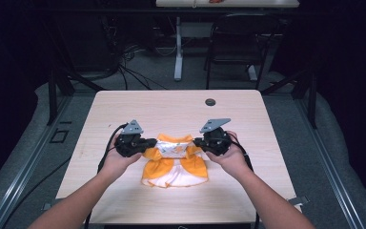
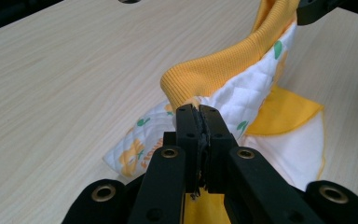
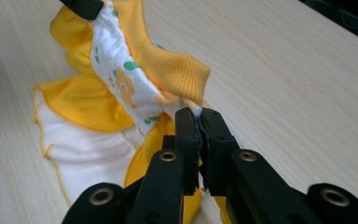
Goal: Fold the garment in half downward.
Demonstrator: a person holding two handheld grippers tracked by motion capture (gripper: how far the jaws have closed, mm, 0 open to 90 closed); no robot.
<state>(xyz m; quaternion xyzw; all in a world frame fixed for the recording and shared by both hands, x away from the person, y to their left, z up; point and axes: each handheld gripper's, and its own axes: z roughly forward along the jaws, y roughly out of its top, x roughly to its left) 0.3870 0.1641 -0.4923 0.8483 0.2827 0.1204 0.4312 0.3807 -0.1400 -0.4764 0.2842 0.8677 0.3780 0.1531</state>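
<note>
lab: dark curtains (image 1: pixel 9 71), floor cables (image 1: pixel 128 71), rig frame (image 1: pixel 52 90)

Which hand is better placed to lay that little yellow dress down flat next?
Neither clearly. The left tongs and right tongs each pinch one shoulder of the dress, stretched evenly between them, its skirt on the table. Probably both lower together.

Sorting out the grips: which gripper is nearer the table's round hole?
The right gripper; the hole lies on its side, while the left gripper is farther off.
</note>
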